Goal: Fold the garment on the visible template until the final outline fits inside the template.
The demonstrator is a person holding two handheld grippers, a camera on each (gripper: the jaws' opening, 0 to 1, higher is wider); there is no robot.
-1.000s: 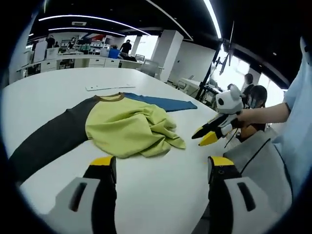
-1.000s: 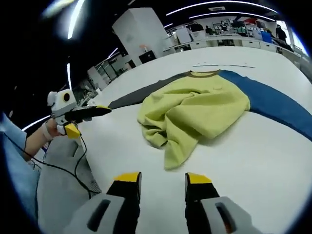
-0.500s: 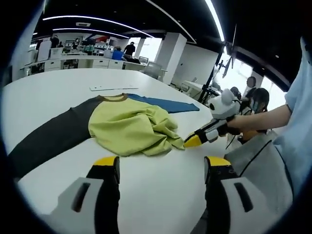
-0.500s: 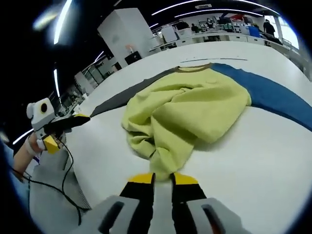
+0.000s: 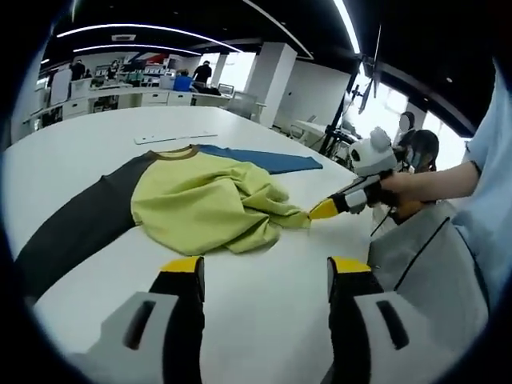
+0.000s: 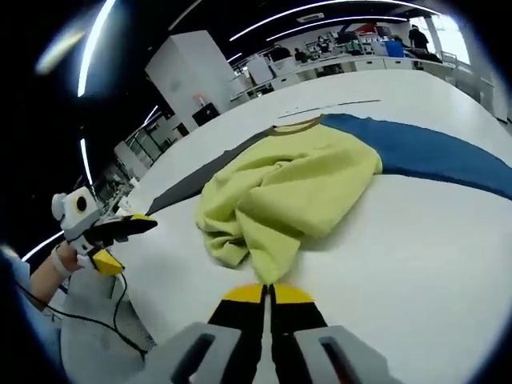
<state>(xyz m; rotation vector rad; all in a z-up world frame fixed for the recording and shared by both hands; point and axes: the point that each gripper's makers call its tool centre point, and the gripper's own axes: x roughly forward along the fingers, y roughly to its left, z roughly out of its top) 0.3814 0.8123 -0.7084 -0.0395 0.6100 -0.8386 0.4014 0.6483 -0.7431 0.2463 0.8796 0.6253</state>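
A long-sleeved garment (image 5: 200, 204) lies bunched on the white table (image 5: 264, 336). Its body is yellow-green, with a dark grey sleeve (image 5: 72, 232) and a blue sleeve (image 5: 256, 158) spread out flat. My right gripper (image 6: 268, 293) is shut on the garment's (image 6: 296, 184) near hem, which is drawn to a point between its yellow tips. In the left gripper view, that right gripper (image 5: 320, 210) reaches in from the right and pinches the same hem. My left gripper (image 5: 266, 268) stands open above bare table, short of the cloth. It appears at the left of the right gripper view as the left gripper (image 6: 126, 240), held apart from the garment.
A thin pale strip (image 5: 164, 138) lies on the table beyond the collar. The table's edge runs close by the person's grey-clad lap (image 5: 424, 272). Desks and people stand far behind (image 5: 160, 80). White table surface (image 6: 416, 240) stretches right of the garment.
My right gripper went from open near the hem to shut on it and has drawn the hem out. The left gripper stays open and has shifted slightly.
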